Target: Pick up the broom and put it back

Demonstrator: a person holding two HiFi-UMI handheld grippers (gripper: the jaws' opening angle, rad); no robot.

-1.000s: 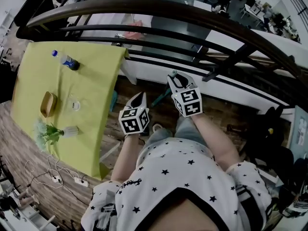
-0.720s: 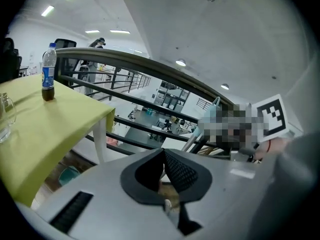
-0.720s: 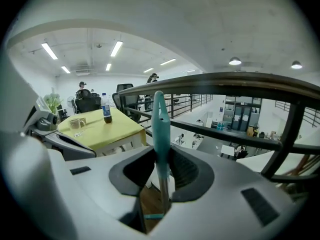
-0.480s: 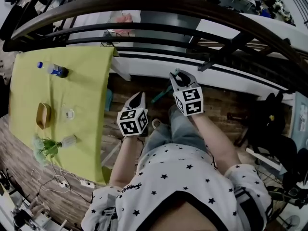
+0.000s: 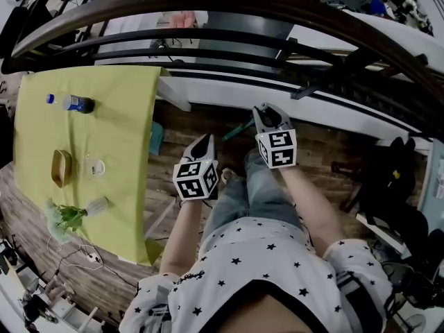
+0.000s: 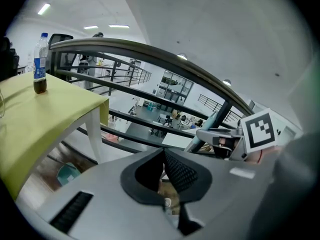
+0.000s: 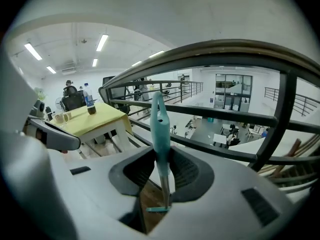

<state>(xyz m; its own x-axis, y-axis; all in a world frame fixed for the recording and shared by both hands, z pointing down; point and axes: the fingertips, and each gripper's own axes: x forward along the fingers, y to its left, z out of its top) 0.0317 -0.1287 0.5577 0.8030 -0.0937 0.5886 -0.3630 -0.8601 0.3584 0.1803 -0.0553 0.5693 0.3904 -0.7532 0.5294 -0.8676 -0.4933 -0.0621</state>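
Dark curved railing (image 5: 208, 9) of smooth metal bars rims a wooden floor (image 5: 326, 151), with an open hall far below. Beside it stands a table (image 5: 118, 116) under a yellow-green cloth, with a clear plastic bottle (image 5: 69, 103), an oval wooden bowl (image 5: 61, 167), a glass (image 5: 95, 166) and a leafy sprig (image 5: 69, 215) lying on it.

Compared with a second ago, both tools sit lower and closer in to the person's legs, and the marker cube on the right one has turned a little more square to the head view. The table has slid left and up in that view. The grip itself looks the same.

The right tool (image 5: 267, 113) pinches the broom (image 7: 160, 129) by its handle, which stands nearly upright between the ribbed black pads. It is a flat teal plastic grip with a small hanging hole near the top, narrowing below into a thin shiny metal tube. From the head view the teal handle slants out to the left of this tool, above the floor by the railing's foot.

The left tool (image 5: 205, 142) has its tips pressed together with nothing between them. One pad is smooth, the other finely ribbed. Both tool bodies are matte grey plastic.
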